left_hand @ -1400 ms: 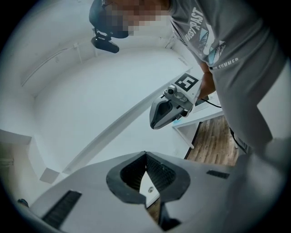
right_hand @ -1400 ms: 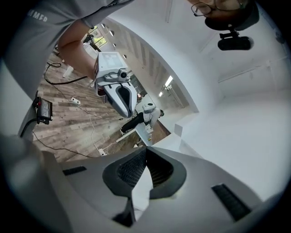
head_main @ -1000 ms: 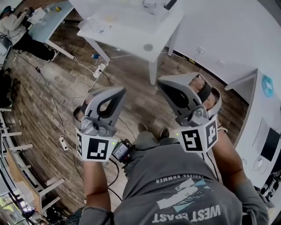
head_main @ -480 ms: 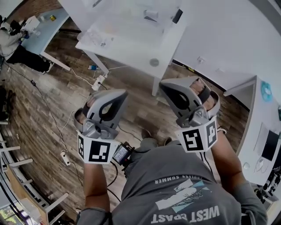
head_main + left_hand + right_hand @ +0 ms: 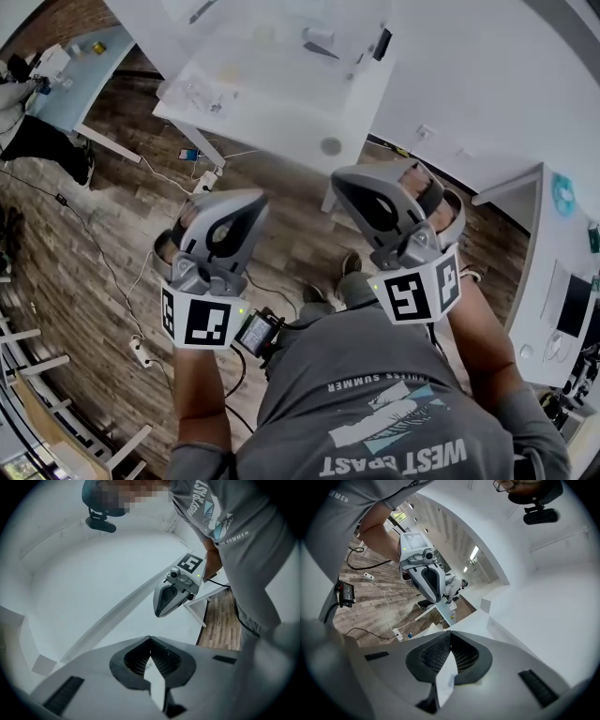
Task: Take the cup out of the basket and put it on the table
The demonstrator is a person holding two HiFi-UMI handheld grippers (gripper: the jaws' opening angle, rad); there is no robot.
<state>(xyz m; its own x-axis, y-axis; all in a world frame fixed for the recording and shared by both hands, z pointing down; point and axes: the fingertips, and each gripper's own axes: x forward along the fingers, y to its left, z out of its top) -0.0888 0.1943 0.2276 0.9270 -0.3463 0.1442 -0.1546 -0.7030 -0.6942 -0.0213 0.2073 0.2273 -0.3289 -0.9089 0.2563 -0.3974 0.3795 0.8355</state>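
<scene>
Left gripper (image 5: pixel 255 200) is out over the wood floor (image 5: pixel 112 216), fingers pressed together at the tips, nothing between them. Ahead of both sets of fingertips stands the white table (image 5: pixel 281 108), papers on top, well apart from them. Right gripper (image 5: pixel 341 180) is level alongside, fingers closed too, empty. Where the cup is can't be told; neither pair of fingers has it.

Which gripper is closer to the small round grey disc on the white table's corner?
Right. In the head view the right gripper is just below the small round grey disc; the left gripper is farther away, down and left of it.
</scene>
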